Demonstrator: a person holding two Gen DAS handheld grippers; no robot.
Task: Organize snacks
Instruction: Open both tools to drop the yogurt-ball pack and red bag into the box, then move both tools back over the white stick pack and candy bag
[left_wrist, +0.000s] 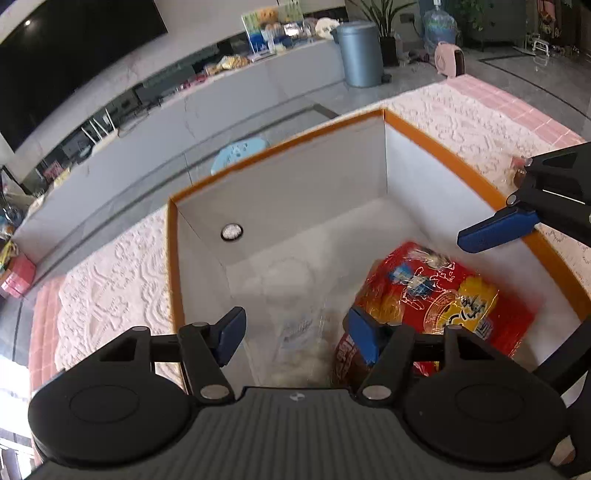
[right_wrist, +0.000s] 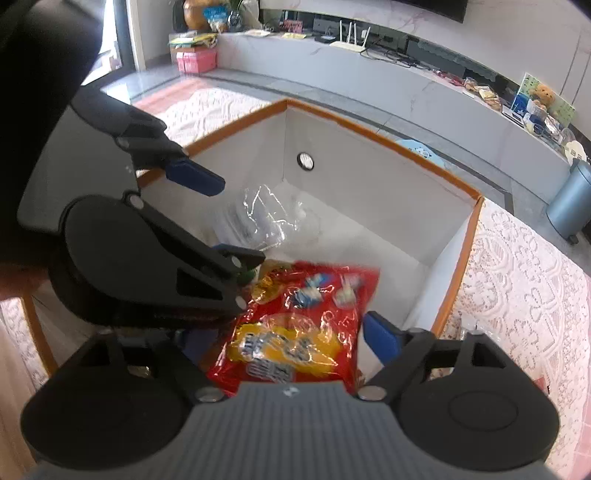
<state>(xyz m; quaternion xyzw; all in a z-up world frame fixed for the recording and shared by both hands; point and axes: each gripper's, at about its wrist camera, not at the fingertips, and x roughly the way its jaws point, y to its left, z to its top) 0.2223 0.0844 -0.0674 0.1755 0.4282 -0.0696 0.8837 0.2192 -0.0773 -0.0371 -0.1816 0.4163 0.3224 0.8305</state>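
The red bag (right_wrist: 295, 325) lies on the floor of the box (left_wrist: 273, 147), beside a clear bag (right_wrist: 258, 218), so the snacks sit gathered in one place. Over them the right gripper (right_wrist: 284, 343) and left gripper (left_wrist: 295, 332) gape empty, jaws spread and clear of both bags, judged a finished drop

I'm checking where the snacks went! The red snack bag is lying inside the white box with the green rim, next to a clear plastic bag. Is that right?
Almost. The box's rim is orange, not green; both wrist views show it. The rest holds: the red snack bag lies inside the white box, next to a clear plastic bag.
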